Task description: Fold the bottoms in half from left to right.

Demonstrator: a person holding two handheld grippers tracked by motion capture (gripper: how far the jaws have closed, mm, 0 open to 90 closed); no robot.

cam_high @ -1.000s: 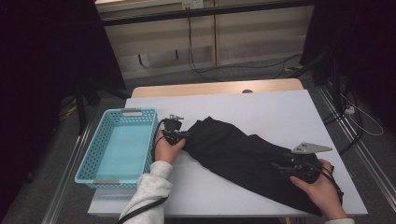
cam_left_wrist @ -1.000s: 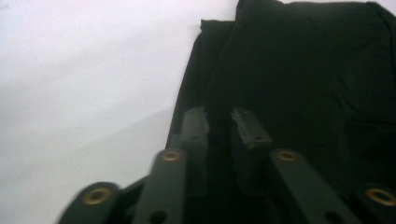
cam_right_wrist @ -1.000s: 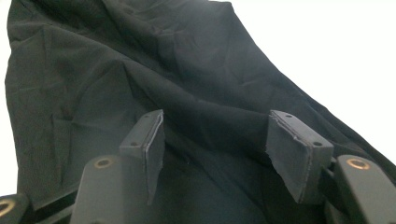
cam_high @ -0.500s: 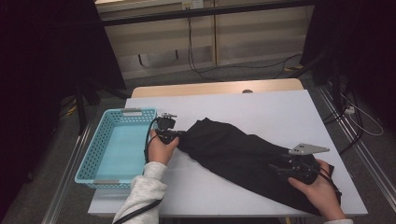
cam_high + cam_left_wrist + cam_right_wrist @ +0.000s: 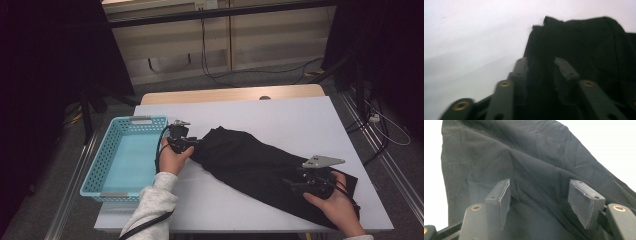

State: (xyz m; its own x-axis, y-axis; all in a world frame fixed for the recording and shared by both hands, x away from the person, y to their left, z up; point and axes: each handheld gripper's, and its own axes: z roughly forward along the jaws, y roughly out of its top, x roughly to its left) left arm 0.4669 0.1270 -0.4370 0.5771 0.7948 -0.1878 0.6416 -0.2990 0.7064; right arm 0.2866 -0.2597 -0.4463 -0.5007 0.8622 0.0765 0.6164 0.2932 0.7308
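Both my grippers sit on the cloth (image 5: 260,167); left gripper (image 5: 541,68) half-closed around a fold; right gripper (image 5: 539,203) wide open, gripping nothing.

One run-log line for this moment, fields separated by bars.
left tool: at cloth end beside basket, grip unclear | right tool: open over cloth's other end | basket: empty
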